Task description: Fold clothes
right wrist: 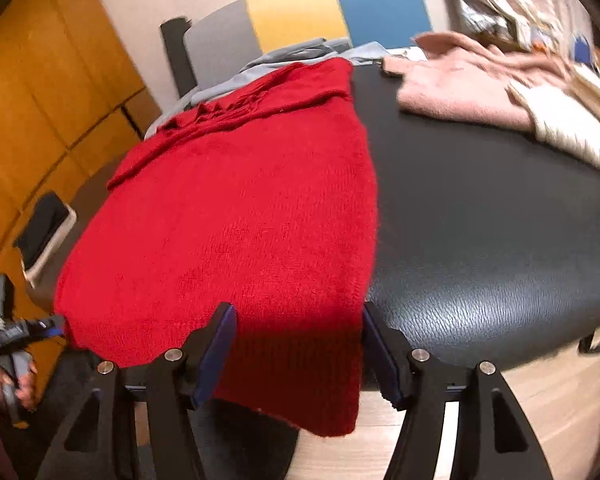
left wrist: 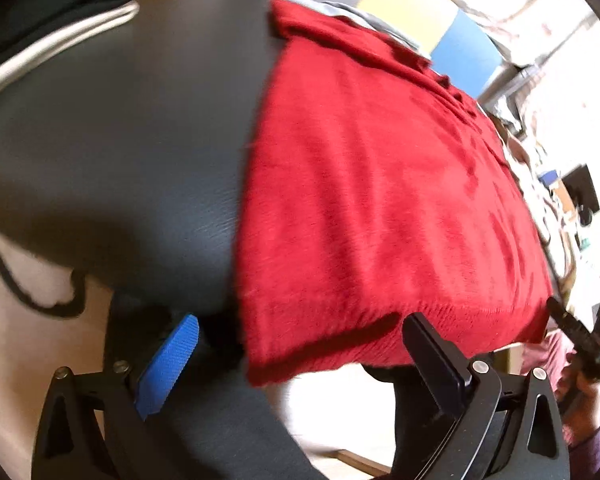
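A red knit sweater (left wrist: 372, 184) lies flat on the black table (left wrist: 132, 132), its ribbed hem hanging over the near edge. In the left wrist view my left gripper (left wrist: 300, 360) is open at the hem's left corner, and the hem lies between its fingers without being pressed. In the right wrist view my right gripper (right wrist: 298, 356) is open around the right part of the hanging hem of the sweater (right wrist: 228, 220), with its pads apart from the cloth. Each gripper also shows in the other's view, held by a hand: the right gripper (left wrist: 560, 314) and the left gripper (right wrist: 56, 326).
A grey garment (right wrist: 284, 60) lies under the sweater's far end. A pink garment (right wrist: 460, 84) and a cream knit (right wrist: 572, 132) are piled at the table's far right. A grey, yellow and blue chair back (right wrist: 300, 12) stands behind. A dark flat device (right wrist: 44, 228) lies left of the sweater.
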A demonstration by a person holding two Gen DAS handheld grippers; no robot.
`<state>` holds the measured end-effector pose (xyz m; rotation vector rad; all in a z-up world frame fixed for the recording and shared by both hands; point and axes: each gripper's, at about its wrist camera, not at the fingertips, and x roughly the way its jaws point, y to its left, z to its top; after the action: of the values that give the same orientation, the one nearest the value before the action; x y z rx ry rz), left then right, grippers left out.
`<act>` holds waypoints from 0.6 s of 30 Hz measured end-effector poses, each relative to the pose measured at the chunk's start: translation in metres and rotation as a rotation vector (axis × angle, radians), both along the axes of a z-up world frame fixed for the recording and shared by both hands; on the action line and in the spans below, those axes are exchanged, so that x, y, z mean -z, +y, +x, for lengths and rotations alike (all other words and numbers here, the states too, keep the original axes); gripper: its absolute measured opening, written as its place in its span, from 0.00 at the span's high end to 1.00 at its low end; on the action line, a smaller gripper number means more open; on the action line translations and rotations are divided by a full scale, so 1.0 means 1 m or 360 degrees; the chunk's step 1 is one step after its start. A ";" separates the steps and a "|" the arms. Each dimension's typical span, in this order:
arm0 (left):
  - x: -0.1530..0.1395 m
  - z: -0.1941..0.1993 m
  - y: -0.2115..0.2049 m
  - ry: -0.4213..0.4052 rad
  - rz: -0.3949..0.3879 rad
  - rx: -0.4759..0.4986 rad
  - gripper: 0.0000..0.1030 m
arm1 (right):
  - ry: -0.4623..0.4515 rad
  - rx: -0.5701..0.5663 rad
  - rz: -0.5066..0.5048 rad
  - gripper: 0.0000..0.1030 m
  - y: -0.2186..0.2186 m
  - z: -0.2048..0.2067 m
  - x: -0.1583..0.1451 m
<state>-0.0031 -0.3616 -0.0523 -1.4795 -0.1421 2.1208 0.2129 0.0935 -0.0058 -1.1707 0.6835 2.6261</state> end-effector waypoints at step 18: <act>-0.011 0.004 0.022 -0.0076 -0.0034 0.0190 0.63 | 0.0103 0.0029 -0.0234 0.74 0.008 0.019 0.013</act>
<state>0.0005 -0.3394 -0.0410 -1.5129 -0.0470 1.9991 0.2318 0.1011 -0.0190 -1.1149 0.9089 2.6476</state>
